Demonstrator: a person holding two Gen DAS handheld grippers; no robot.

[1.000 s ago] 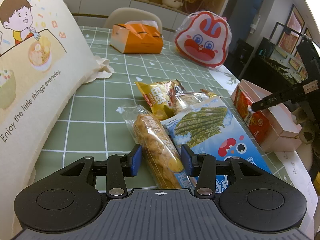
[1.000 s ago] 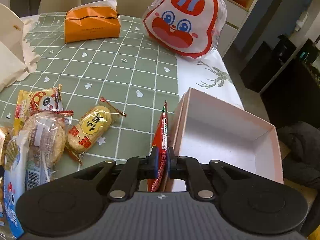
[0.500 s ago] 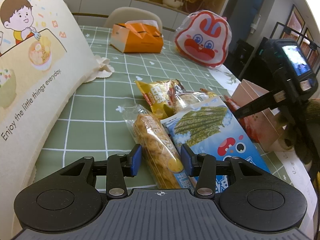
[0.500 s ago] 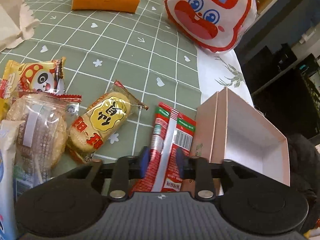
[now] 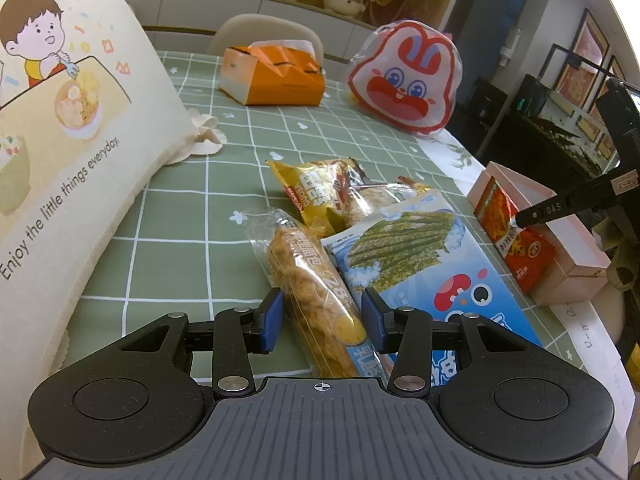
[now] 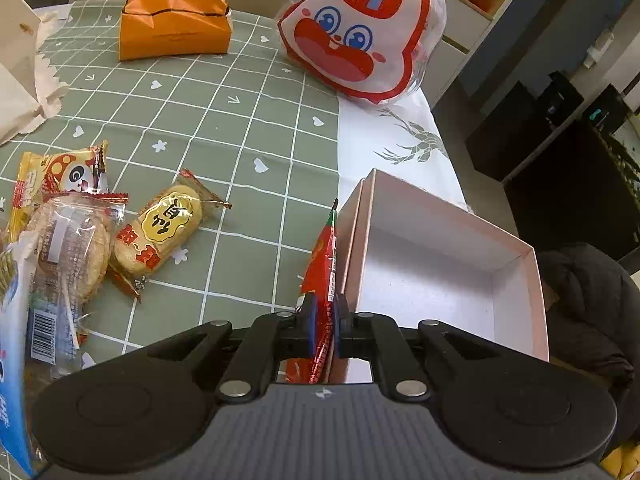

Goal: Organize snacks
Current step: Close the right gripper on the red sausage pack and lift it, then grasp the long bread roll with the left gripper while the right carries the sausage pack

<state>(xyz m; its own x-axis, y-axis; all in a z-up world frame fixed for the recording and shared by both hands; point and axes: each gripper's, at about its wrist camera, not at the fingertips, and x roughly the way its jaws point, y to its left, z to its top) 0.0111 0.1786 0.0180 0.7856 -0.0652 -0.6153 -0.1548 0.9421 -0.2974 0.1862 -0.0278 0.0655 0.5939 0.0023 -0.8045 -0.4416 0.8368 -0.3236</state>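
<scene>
Much bare green worktop (image 6: 240, 120) lies between the snack pile and the far bags; pink box (image 6: 440, 276) sits at its right edge. Right tongs (image 6: 324, 330) clenched on red snack packet (image 6: 326, 256), held edge-up beside the box's left wall. Left tongs (image 5: 323, 314) released, straddling long clear-wrapped snack (image 5: 312, 280), pads apart from it.

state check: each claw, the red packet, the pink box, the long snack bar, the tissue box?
Right claw: shut on red packet.
Red packet: gripped edge-up beside the box, outside it.
Pink box: open, no snacks visible inside.
Left claw: open, straddling the snack bar.
Snack bar: sealed, flat on table.
Tissue box: open, tissue sticking out.
</scene>
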